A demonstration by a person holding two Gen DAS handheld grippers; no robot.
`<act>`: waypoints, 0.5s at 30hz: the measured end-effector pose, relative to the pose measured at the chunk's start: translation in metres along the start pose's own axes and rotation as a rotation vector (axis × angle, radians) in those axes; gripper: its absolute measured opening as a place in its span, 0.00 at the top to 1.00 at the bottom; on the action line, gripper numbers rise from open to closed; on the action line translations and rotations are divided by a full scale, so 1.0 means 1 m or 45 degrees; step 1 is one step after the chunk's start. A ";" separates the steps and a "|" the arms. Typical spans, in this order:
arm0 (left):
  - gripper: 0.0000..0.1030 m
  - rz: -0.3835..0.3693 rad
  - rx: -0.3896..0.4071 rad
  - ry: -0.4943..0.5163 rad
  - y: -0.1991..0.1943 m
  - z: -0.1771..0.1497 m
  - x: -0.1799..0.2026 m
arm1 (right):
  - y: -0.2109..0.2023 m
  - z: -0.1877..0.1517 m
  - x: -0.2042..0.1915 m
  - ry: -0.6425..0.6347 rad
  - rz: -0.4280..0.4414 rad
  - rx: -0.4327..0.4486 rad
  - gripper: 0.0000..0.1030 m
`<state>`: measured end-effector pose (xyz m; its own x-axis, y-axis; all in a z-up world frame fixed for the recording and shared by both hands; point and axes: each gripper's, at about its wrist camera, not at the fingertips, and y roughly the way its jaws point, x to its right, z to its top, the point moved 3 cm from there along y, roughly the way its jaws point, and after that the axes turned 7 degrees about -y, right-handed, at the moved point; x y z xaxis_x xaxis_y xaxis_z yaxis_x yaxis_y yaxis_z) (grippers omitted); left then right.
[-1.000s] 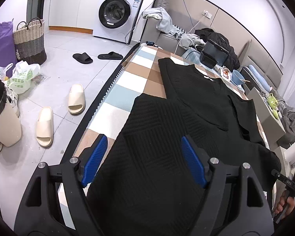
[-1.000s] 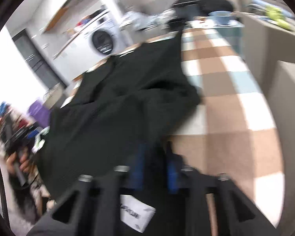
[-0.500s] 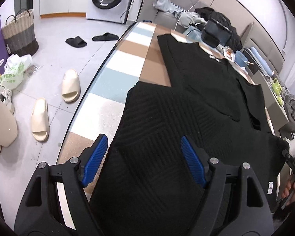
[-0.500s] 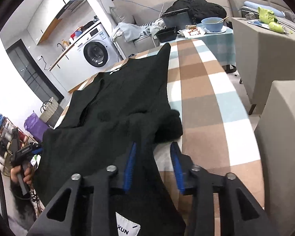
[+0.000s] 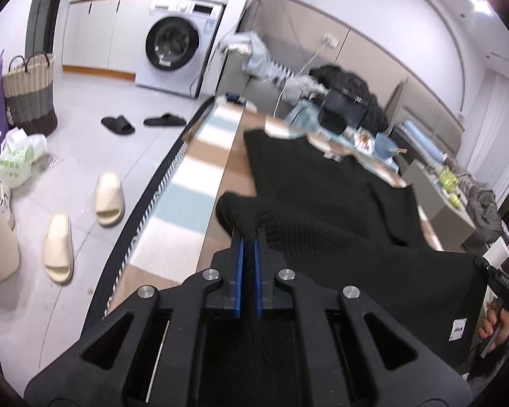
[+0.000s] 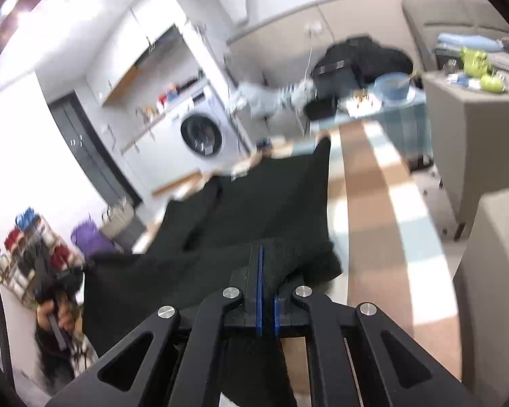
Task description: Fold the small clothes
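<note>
Left gripper [image 5: 248,237]: blue pads just closed together on the near hem corner of the black knit garment [image 5: 339,203], fabric bunched above the tips. Right gripper [image 6: 266,264]: jaws also just closed, pinching the opposite near corner, cloth humped over the fingers. Between the 2 grips the hem hangs slack off the near table edge; a white label [image 5: 458,329] shows at the right.

Further out, the garment body lies flat and spread on the checked tablecloth [image 5: 193,176], far end towards the clutter.

Status, judged: 2 corners secured, 0 folds visible. Remaining: carry hem over towards the far end, then the later folds.
</note>
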<state>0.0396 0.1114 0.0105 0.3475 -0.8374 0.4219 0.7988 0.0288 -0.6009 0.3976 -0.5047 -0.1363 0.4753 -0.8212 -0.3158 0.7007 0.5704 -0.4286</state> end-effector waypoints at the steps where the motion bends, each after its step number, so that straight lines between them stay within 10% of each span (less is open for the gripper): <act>1: 0.97 -0.018 0.023 -0.004 -0.006 0.005 0.002 | -0.002 0.006 0.000 0.003 -0.019 0.030 0.96; 6: 0.97 -0.021 0.053 -0.006 0.001 0.032 0.008 | 0.015 0.038 0.012 0.069 -0.088 0.080 0.96; 15: 0.96 0.152 -0.148 0.013 0.113 0.053 0.009 | 0.110 0.033 0.053 0.192 -0.376 -0.241 0.81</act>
<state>0.1585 0.1361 -0.0178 0.4314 -0.8372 0.3362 0.6896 0.0658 -0.7212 0.5176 -0.4865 -0.1723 0.1739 -0.9470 -0.2699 0.6784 0.3139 -0.6643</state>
